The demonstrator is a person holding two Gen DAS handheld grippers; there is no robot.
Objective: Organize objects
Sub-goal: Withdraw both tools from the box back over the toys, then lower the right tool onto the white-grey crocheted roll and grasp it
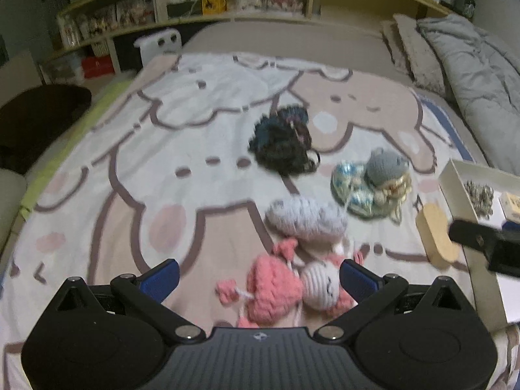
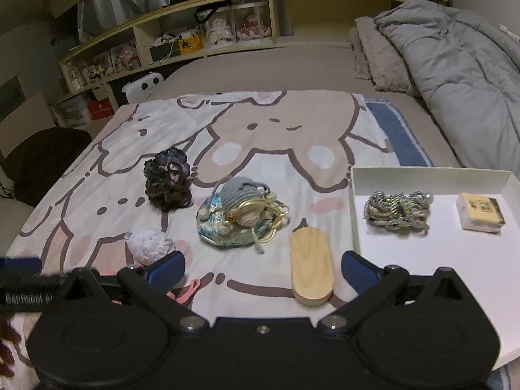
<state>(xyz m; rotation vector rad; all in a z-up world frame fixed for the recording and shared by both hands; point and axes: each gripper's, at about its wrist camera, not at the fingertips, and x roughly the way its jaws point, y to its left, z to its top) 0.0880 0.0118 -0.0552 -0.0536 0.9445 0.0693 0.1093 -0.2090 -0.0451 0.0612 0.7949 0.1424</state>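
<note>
Broadly, the objects are lying on a cartoon-print blanket (image 2: 266,123) spread over a bed, with a wide stretch of bare blanket running along the left side and the far end. A folded grey duvet (image 2: 455,74) is bounding the far right side, and a low wooden shelf unit (image 2: 208,22) is lining the wall beyond the bed.

A white tray (image 2: 432,175) is sitting at the right edge of the blanket, holding a tangle of silver-grey yarn (image 2: 395,211) and, well apart from it, a small cream box (image 2: 481,216). Just left of the tray's wall a flat oblong wooden piece (image 2: 312,268) is lying with clear blanket around it.

The left gripper (image 1: 258,279) is hovering with its blue pads spread wide, holding nothing; a pink and white crocheted toy (image 1: 286,287) is lying between them, touching the right pad as far as the blurred view shows. A white yarn ball (image 1: 305,216) is resting just beyond the toy. Farther out, a grey knitted figure on a blue-and-gold cushion (image 1: 370,185) and a dark yarn bundle (image 1: 282,141) are sitting near each other.

The right gripper (image 2: 263,271) is likewise spread and unladen, hanging above the wooden piece, which is lying nearer its right pad.
</note>
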